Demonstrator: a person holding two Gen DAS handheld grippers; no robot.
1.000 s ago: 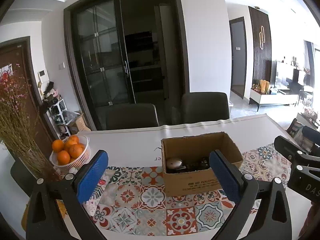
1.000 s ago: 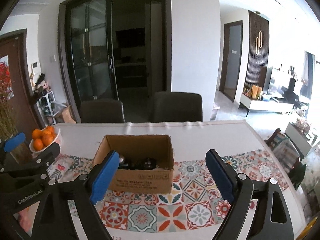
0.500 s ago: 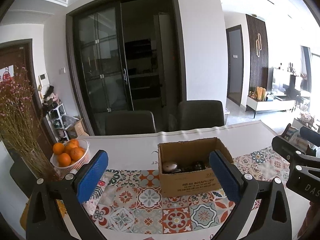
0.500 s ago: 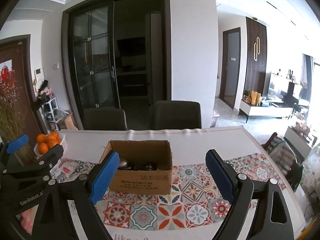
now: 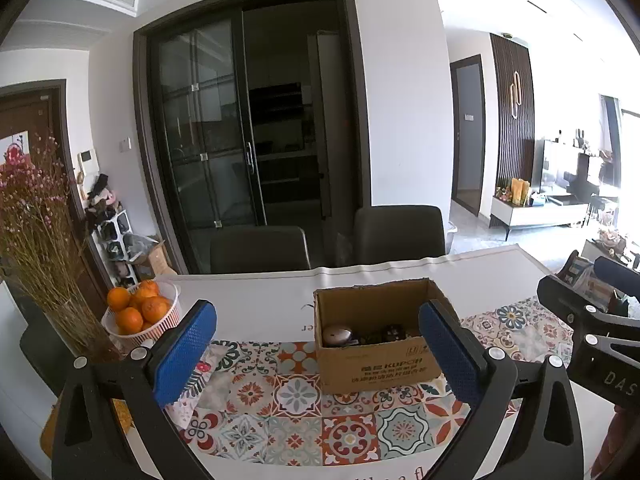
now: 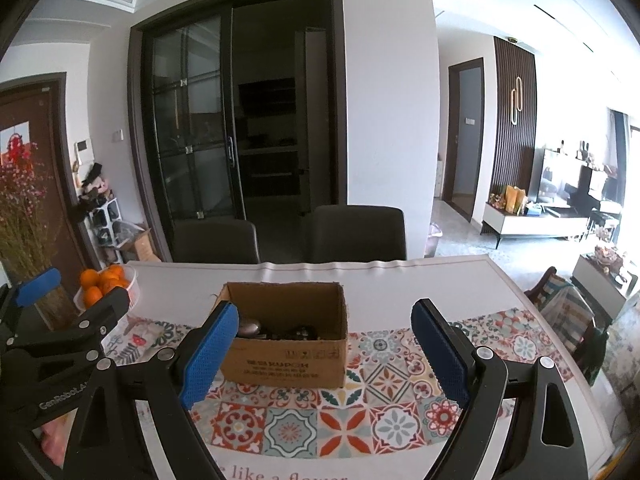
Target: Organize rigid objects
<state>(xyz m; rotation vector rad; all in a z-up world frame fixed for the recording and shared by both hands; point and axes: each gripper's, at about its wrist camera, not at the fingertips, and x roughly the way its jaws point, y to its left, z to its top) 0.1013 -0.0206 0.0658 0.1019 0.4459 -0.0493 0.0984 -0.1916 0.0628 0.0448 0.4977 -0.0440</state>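
Cardboard box (image 5: 376, 344): at 12 o'clock, holds small items, likely collection point. Left gripper (image 5: 320, 352), right gripper (image 6: 324, 354): spread wide, empty, poised short.

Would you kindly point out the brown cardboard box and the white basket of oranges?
Brown cardboard box (image 6: 286, 362): right wrist view, printed front wall.
White basket of oranges (image 5: 158, 326): left wrist view, ribbed side wall.

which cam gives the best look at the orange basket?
Left wrist: the white basket of oranges sits whole and unobstructed at the table's left edge. In the right wrist view it is smaller, near the frame edge, partly hidden behind the left gripper.
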